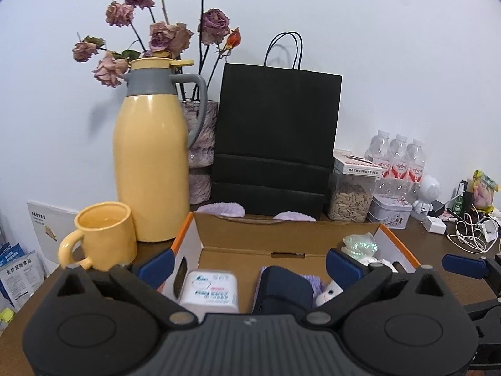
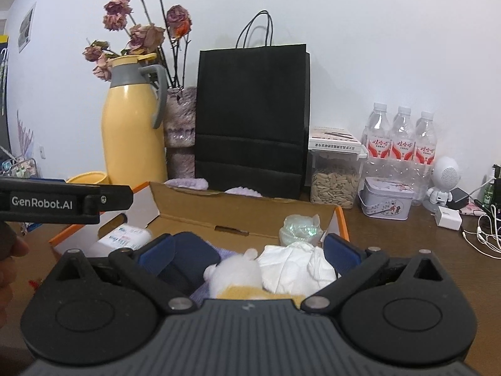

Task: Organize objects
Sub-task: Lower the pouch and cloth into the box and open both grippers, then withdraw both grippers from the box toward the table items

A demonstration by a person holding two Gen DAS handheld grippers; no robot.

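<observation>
An open cardboard box (image 1: 250,235) with orange edges sits on the brown table. Inside lie a white tissue pack (image 1: 211,291), a dark blue pouch (image 1: 286,291), a white plush toy (image 2: 235,272), crumpled white paper (image 2: 297,266) and a shiny green wrapped ball (image 2: 299,227). My left gripper (image 1: 250,266) is open and empty, hovering over the box's near side. My right gripper (image 2: 249,252) is open and empty above the plush toy and paper. The box also shows in the right wrist view (image 2: 219,210).
A yellow thermos (image 1: 150,163) and yellow mug (image 1: 100,238) stand left of the box. A black paper bag (image 1: 275,144), a vase of dried roses (image 1: 200,150), a seed jar (image 1: 350,197), a tin (image 1: 388,214), water bottles (image 1: 397,159) and cables (image 1: 469,235) line the back and right.
</observation>
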